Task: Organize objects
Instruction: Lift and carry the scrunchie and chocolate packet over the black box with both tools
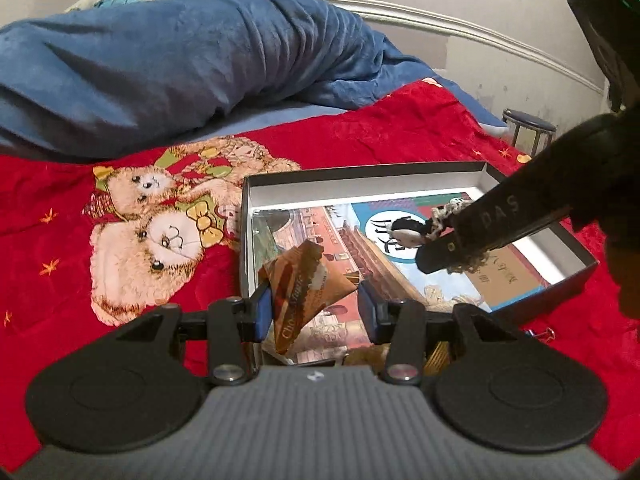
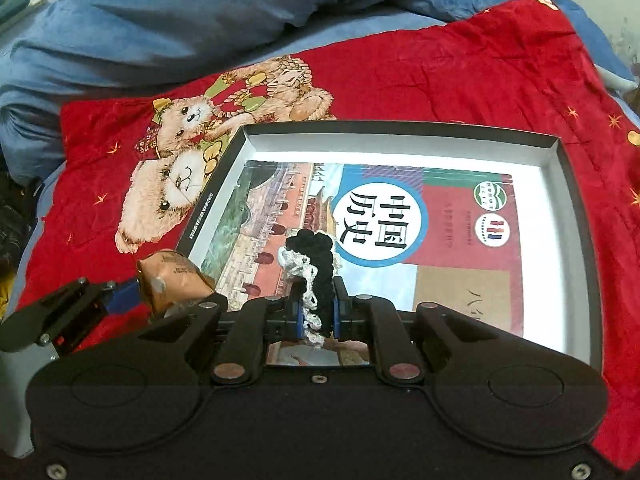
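Observation:
A shallow black box [image 1: 362, 171] [image 2: 400, 128] with a white inside lies on the bed. A history textbook [image 2: 460, 248] [image 1: 400, 240] lies flat in it. My left gripper [image 1: 316, 312] holds an orange snack packet [image 1: 304, 284] over the box's near left corner; the packet touches the left pad, with a gap at the right pad. The packet also shows in the right wrist view [image 2: 176, 280]. My right gripper [image 2: 316, 312] is shut on a black and white crocheted piece [image 2: 316, 264] above the book; it shows in the left wrist view [image 1: 424, 232] too.
The box rests on a red blanket [image 1: 400, 128] [image 2: 460, 76] printed with teddy bears [image 1: 160, 224]. A rumpled blue blanket [image 1: 180, 60] lies behind. A small round stool [image 1: 528, 128] stands at the far right. A binder clip [image 1: 544, 334] lies right of the box.

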Available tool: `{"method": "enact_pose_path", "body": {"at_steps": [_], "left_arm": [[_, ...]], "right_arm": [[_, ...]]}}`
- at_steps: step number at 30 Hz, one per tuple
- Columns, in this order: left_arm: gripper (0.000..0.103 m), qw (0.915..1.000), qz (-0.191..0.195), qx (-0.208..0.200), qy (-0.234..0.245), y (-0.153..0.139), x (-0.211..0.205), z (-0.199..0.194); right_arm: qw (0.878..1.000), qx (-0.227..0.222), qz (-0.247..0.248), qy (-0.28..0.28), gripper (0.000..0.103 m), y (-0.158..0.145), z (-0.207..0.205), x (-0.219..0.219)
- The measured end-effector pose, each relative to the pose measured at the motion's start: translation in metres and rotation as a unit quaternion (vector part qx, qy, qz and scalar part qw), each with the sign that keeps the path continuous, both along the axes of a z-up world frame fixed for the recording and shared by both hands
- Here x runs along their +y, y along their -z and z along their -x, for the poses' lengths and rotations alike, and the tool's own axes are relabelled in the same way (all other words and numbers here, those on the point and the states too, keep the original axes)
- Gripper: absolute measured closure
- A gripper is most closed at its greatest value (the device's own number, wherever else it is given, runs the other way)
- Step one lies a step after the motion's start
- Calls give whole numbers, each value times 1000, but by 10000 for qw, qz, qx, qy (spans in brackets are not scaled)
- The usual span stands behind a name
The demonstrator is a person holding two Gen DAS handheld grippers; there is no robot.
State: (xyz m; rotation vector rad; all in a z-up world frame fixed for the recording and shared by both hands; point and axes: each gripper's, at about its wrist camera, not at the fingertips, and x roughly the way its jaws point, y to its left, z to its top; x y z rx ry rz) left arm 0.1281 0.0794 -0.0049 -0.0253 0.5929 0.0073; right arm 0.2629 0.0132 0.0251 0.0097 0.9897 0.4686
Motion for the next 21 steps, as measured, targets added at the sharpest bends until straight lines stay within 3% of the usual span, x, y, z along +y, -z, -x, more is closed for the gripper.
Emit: {"method": "enact_pose_path", "body": {"at_steps": [21], "left_arm": [[54, 9990, 317, 323, 62, 7, 1, 2]], "right_arm": [[9995, -15, -77, -292, 90, 4, 4, 18]]}}
